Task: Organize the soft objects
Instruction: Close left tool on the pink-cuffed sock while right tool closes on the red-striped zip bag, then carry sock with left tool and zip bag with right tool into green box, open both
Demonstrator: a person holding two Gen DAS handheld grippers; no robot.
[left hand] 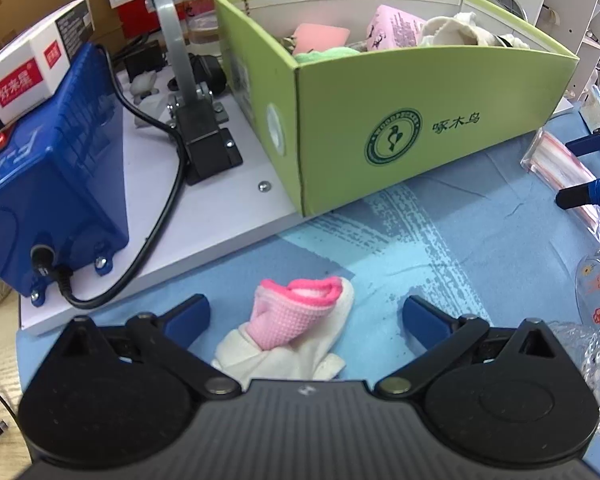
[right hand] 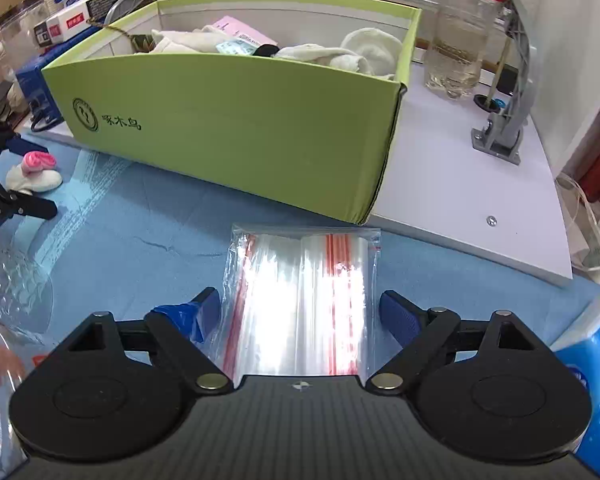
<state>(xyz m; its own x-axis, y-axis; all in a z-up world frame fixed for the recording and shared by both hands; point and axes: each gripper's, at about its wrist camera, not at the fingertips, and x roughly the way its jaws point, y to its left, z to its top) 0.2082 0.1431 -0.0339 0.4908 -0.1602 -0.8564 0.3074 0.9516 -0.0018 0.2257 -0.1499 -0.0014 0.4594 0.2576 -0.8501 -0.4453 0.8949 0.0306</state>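
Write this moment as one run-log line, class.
left claw: open, around sock | right claw: open, around bag | box: holds cloths | both items on mat

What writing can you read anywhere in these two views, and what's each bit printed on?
"啄木鸟", beside a round green bird logo: green box, front wall; ring text in the logo too small.
"好来屋", roughly, white on red: white carton on the blue machine.
White script on a red label: bottle, cropped and unreadable.
Pink pack in the box: print too small.
Raised lettering on the blue machine: blurred.
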